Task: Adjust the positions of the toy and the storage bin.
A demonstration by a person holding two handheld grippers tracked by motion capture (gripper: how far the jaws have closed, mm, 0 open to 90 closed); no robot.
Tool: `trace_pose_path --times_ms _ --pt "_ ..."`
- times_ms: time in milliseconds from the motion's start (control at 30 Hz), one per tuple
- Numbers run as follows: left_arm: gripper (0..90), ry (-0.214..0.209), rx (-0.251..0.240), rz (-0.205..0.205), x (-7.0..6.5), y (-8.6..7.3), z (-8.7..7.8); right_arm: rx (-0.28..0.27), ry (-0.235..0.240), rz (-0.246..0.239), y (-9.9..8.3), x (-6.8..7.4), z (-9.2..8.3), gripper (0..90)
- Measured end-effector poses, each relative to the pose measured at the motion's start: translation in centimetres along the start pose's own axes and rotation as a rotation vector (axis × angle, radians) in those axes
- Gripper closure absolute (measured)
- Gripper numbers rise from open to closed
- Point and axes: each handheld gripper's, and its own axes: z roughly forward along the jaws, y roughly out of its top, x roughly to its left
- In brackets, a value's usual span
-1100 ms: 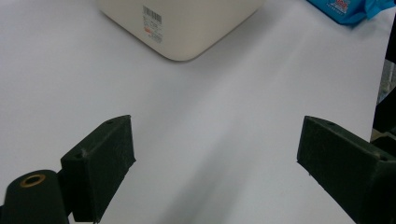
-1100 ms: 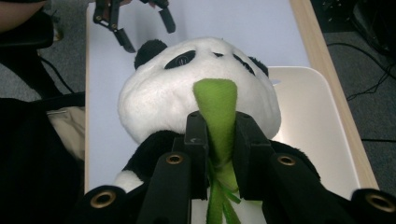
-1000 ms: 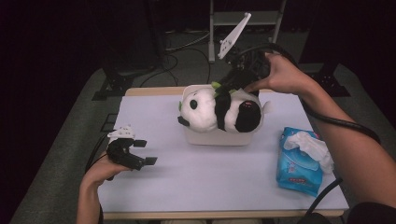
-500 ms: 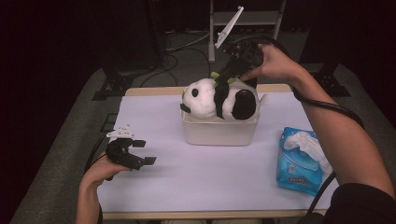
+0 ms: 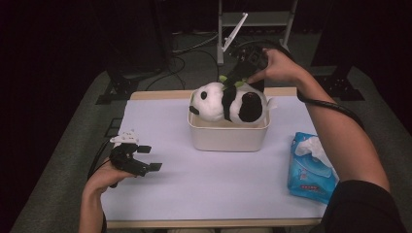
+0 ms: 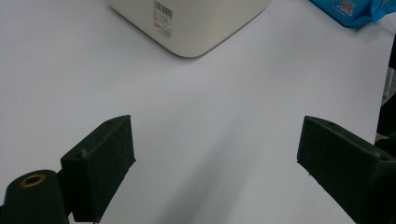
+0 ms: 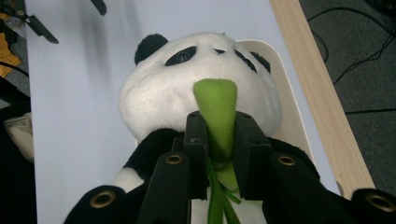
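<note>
A black-and-white panda plush (image 5: 227,100) sits in a cream bin (image 5: 227,138) at the middle back of the table. At the far side of the bin, my right gripper (image 5: 232,81) is shut on the green leaf (image 7: 215,105) attached to the panda (image 7: 182,88), just behind its head. The leaf's tip sticks out past the jaws. My left gripper (image 5: 151,158) rests low over the table's front left, open, with nothing between its jaws. From the left gripper (image 6: 215,140) I see bare white tabletop and a corner of the bin (image 6: 196,28) ahead.
A blue tissue pack (image 5: 311,162) lies at the right edge of the table (image 5: 218,194), also seen as the blue pack (image 6: 355,8). A wooden table edge (image 7: 317,93) runs behind the bin. Cables and a metal stand (image 5: 252,19) lie on the floor beyond.
My right gripper has moved up and back with the leaf in it, raising the panda so more of the bin's front wall shows. The left gripper has stayed put.
</note>
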Motion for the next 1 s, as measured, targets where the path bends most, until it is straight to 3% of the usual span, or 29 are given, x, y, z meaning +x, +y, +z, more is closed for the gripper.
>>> trace_pose_path --times_ms 367,567,1000 --pt "10.1 -0.003 -0.003 -0.012 0.3 -0.3 0.0 0.016 0.020 0.046 -0.8 -1.6 3.1 76.4" --pt "10.1 -0.002 -0.002 -0.010 0.3 -0.3 0.0 0.033 0.040 0.048 -1.1 -1.5 4.8 76.3" --pt "10.0 -0.006 0.005 -0.007 0.1 -0.3 0.2 0.037 0.052 0.066 -1.7 -1.4 6.8 76.0"
